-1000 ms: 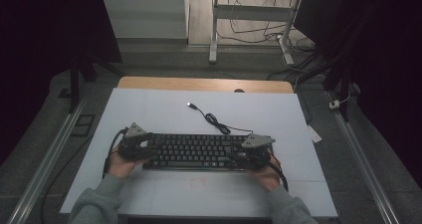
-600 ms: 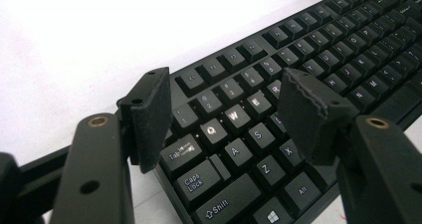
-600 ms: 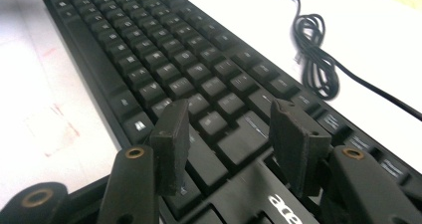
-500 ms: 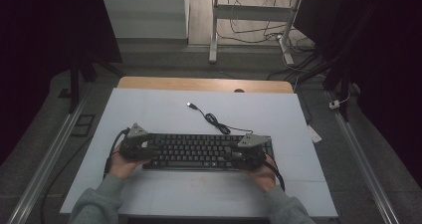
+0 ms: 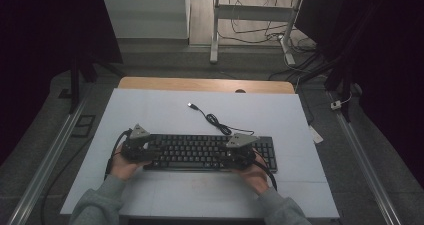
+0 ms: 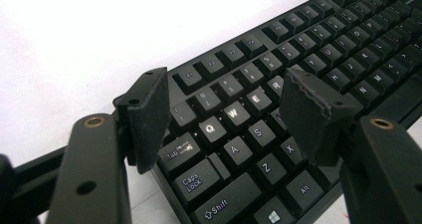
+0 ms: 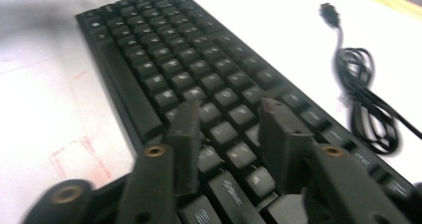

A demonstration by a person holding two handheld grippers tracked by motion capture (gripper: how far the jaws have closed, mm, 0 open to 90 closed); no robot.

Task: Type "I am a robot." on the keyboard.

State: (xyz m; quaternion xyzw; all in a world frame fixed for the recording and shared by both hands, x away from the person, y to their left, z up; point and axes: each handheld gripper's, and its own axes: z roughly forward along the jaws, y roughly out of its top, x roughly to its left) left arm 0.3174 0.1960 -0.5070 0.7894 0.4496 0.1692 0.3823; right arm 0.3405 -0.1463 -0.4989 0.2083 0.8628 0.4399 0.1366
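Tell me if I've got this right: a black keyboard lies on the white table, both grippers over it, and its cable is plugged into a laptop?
Not quite. The black keyboard lies on the white table, but its black cable ends in a loose plug lying bare on the table, as the high view shows.

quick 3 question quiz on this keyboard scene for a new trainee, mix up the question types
1. True or false: the left gripper has its jaws clamped on a keycap.
2. Multiple choice: where does the USB plug of the keyboard lie? A) on the white table top, beyond the keyboard B) in the right gripper C) on the floor
3. Fill in: the loose part of the cable lies in a small ____ behind the keyboard.

Key
1. False: the jaws stand open over the Q, W, E keys, with nothing between them.
2. A
3. coil
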